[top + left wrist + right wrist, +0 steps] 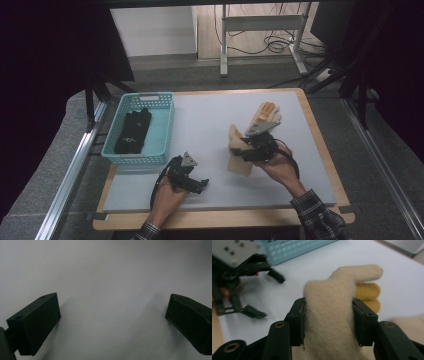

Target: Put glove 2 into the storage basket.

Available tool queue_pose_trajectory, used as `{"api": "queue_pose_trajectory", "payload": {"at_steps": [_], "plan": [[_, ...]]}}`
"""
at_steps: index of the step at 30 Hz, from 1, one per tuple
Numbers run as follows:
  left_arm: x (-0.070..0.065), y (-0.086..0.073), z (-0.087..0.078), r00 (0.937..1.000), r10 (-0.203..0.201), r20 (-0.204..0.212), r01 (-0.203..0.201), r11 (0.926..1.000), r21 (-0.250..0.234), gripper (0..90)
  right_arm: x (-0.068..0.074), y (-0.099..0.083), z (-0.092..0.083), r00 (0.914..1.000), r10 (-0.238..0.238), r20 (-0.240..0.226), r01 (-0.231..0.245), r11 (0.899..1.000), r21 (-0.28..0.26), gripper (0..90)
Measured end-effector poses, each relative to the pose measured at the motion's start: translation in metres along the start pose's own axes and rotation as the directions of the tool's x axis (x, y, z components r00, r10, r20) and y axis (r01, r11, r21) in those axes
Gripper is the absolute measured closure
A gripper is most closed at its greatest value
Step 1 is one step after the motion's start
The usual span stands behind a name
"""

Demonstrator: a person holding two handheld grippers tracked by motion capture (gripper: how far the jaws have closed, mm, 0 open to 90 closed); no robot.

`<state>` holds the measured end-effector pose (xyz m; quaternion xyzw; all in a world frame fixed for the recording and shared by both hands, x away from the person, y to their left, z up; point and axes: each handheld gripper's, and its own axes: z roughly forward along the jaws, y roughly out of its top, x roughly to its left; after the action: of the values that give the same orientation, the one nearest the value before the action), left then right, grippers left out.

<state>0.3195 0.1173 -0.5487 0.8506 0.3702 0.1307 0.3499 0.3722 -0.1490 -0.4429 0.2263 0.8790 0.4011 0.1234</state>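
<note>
Going left to right in the high view: the teal basket (pixel 159 131) sits at the left-centre of the frame, near the tabletop's (pixel 210 120) far-left corner, and there's already a dark glove (pixel 133 131) lying flat inside it. So my guess is the basket is the drop spot, and it's parked off to the side to leave the middle of the tabletop free for working.

Just below the basket, lower left of centre, the left tongs (pixel 196 184) rest low over the tabletop. In the left gripper view the two black jaws stand wide apart with nothing but bare grey surface between them, so they're holding nothing. Looks like they're just parked out of the way, maybe ready to help steady something.

Right of centre, the right tongs (pixel 239 148) are clamped on the cream knit glove (pixel 239 162). The right gripper view makes it clear: both pads press into the knit (pixel 329 322) from either side, somewhere around the middle of the glove, with a cream finger and yellowish fingertips poking out beyond. Grabbing it mid-body probably keeps it from flopping too much. Part of the glove hangs down toward the tabletop, and its yellow-tipped fingers (pixel 267 109) point toward the upper right of the frame. I can't tell whether it's fully off the surface.
</note>
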Motion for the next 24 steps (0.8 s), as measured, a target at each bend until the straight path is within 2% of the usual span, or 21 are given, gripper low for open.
{"api": "queue_pose_trajectory", "payload": {"at_steps": [4, 6, 9, 14, 18, 19, 24], "plan": [[0.0, 0.0, 0.0, 1.0, -0.002, 0.0, 0.002, 1.0, -0.002, 0.0, 0.016, -0.008, 0.027, 0.9981, -0.048, -0.038, 0.05, 0.997, 0.053, 49.4], [0.0, 0.0, 0.0, 1.0, -0.001, -0.001, 0.001, 1.0, -0.002, 0.0, 0.02, -0.015, 0.037, 0.9975, -0.055, -0.043, 0.058, 0.995, 0.078, 49.0], [0.0, 0.0, 0.0, 1.0, -0.001, -0.001, 0.001, 1.0, -0.002, 0.0, 0.022, -0.025, 0.044, 0.9978, -0.046, -0.047, 0.05, 0.995, 0.09, 46.1], [0.0, 0.0, 0.0, 1.0, 0.0, -0.001, 0.0, 1.0, -0.002, 0.0, 0.023, -0.033, 0.047, 0.9966, -0.004, -0.082, 0.012, 0.995, 0.102, 29.6], [0.0, 0.0, 0.0, 1.0, 0.0, -0.001, 0.0, 1.0, -0.001, 0.0, 0.011, -0.03, 0.034, 0.9983, 0.029, -0.051, -0.026, 0.998, 0.056, 27.9], [0.0, 0.0, 0.0, 1.0, 0.0, -0.001, 0.0, 1.0, -0.001, 0.0, 0.006, -0.029, 0.03, 0.9988, 0.039, -0.03, -0.038, 0.998, 0.047, 28.2], [0.0, 0.0, 0.0, 1.0, 0.002, 0.0, -0.002, 1.0, 0.001, 0.0, -0.013, -0.034, 0.021, 0.9958, 0.089, 0.021, -0.089, 0.995, 0.038, 40.2]]}}
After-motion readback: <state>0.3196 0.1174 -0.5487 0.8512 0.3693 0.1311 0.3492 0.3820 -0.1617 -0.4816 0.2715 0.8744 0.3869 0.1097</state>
